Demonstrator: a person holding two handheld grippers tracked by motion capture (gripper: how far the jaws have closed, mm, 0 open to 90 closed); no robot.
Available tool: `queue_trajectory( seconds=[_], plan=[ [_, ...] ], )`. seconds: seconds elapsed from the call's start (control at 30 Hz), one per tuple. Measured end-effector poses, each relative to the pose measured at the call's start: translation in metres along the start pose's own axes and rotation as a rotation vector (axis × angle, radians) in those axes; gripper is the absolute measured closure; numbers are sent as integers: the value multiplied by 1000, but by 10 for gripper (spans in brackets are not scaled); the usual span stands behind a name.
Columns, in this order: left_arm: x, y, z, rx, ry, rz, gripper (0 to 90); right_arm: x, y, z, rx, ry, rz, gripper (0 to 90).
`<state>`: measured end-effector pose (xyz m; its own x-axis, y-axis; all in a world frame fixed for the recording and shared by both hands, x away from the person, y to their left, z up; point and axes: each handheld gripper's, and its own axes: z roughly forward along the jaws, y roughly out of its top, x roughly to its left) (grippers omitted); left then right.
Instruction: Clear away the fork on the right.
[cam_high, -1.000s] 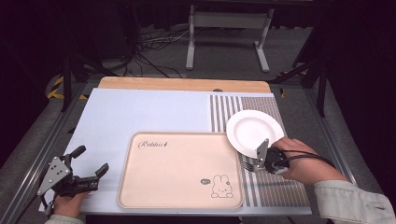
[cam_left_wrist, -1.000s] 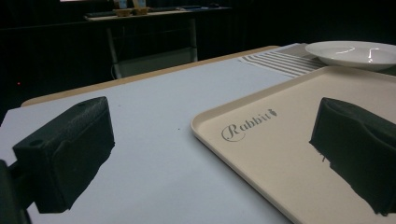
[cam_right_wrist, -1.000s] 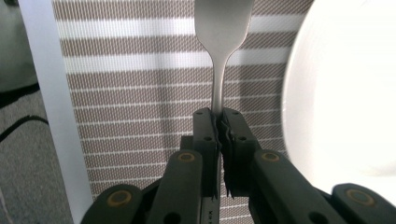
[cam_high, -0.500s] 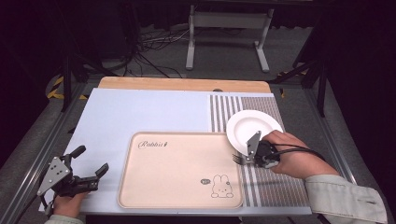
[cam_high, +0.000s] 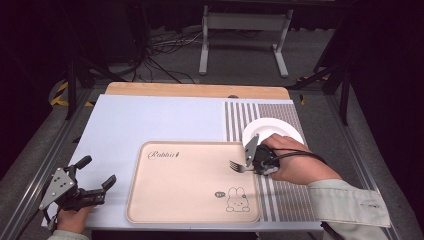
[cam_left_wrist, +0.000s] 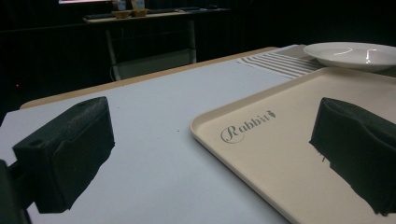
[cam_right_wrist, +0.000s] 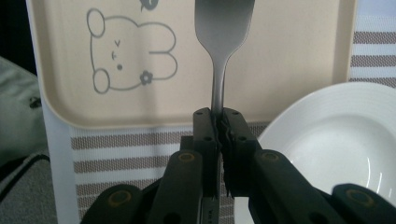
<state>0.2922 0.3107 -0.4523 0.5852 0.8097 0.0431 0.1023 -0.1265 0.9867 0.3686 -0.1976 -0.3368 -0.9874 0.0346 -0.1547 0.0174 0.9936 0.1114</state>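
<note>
Gripping a fork by its handle, the right claw is seen in the high view at the right edge of the beige tray, with the jaws shut tight on the metal; in the right gripper view the handle is pinched between the pads and the tines are carried out over the tray. The fork's long axis is laid roughly along the 9-to-3 line of the high view, tines toward 9 o'clock, so the tray's open surface lies straight ahead of the tines. The white plate is found at about 1 o'clock from the right claw, just beside it, on the striped mat. The left claw is held at the counter's near-left corner, jaws spread wide with nothing between them, the tray's left rim at its 3 o'clock. The right hand is judged far nearer to any placing spot on the tray.
</note>
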Motion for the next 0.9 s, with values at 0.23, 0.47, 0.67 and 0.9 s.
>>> queue_trajectory(
  seconds=[0.23,0.47,0.67,0.9],
  plan=[
    [0,0,0,-7,3,-1,3,0,19,-1,-35,14,88,858],
    [0,1,-1,-10,2,-2,3,-1,28,-2,-60,28,227,858],
    [0,1,-1,-15,6,-5,3,-2,34,0,-71,75,354,859],
    [0,1,-1,-16,5,-5,3,-3,40,3,-97,87,514,859]
  ],
)
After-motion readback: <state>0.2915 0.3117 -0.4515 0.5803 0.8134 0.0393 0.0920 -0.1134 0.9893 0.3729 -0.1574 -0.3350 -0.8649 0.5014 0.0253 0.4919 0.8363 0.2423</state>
